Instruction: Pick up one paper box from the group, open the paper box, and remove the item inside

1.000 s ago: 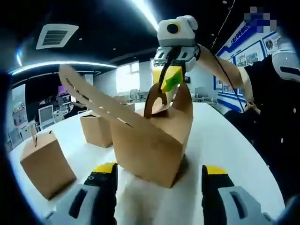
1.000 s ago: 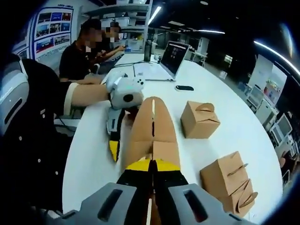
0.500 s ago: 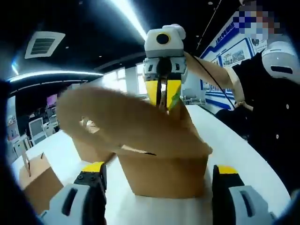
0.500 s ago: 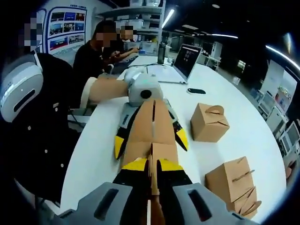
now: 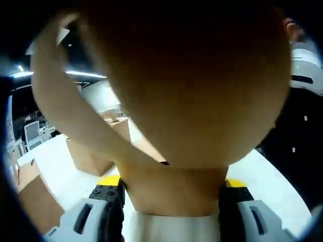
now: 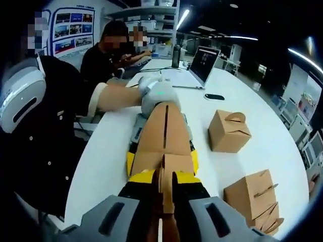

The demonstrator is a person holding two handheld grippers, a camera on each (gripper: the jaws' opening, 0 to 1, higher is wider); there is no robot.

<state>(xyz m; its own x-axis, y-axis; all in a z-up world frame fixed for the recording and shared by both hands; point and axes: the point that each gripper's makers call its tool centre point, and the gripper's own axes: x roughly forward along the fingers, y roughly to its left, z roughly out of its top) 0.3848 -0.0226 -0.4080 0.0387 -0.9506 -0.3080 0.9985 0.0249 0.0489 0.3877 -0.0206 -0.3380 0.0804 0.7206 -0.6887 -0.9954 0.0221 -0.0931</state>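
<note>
Brown paper box pinched at its top flap by right tongs, body between spread left tongs on white counter.

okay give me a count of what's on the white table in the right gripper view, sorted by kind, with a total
Paper boxes: 3, namely the held box, a closed box and a box near the edge
Laptop: 1
Phone: 1
Total: 5
</note>
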